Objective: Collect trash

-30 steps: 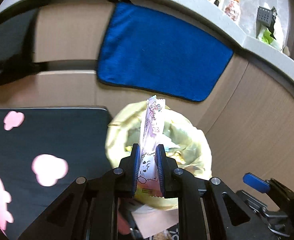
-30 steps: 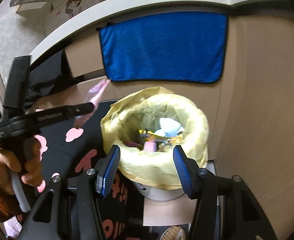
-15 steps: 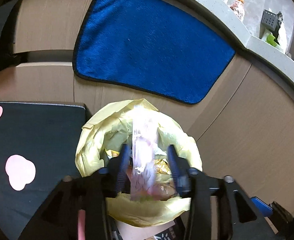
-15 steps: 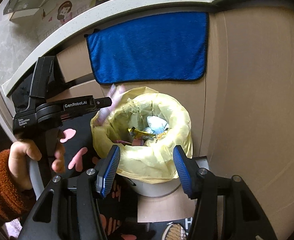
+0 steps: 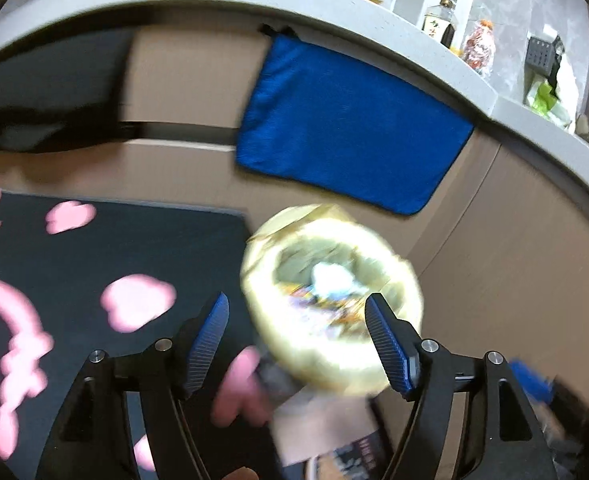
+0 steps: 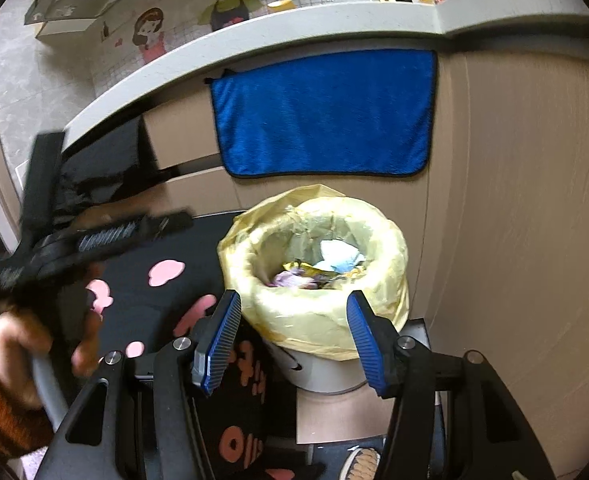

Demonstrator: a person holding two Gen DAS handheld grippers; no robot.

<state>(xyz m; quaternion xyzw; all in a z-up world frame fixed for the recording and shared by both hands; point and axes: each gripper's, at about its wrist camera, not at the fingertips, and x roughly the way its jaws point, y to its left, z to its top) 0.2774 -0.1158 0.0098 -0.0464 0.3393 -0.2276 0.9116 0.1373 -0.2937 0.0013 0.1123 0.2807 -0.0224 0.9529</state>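
I see one yellow-lined bin [image 6: 314,276] of wrappers under one blue towel [image 6: 322,112], my left gripper [image 5: 296,340] just opening, empty, and my right gripper [image 6: 294,340] spread, empty.

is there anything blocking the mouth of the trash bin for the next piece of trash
Nothing visible does. The trash bin, lined with a yellow bag, is open at the top with wrappers lying low inside. The left gripper and the right gripper both have open, empty jaws.

counted: 1 bin [image 6: 326,376] w/ 1 yellow liner [image 6: 318,316], 1 blue towel [image 6: 326,112], 1 black mat [image 6: 142,256], 2 grippers, 1 hand [image 6: 22,356].
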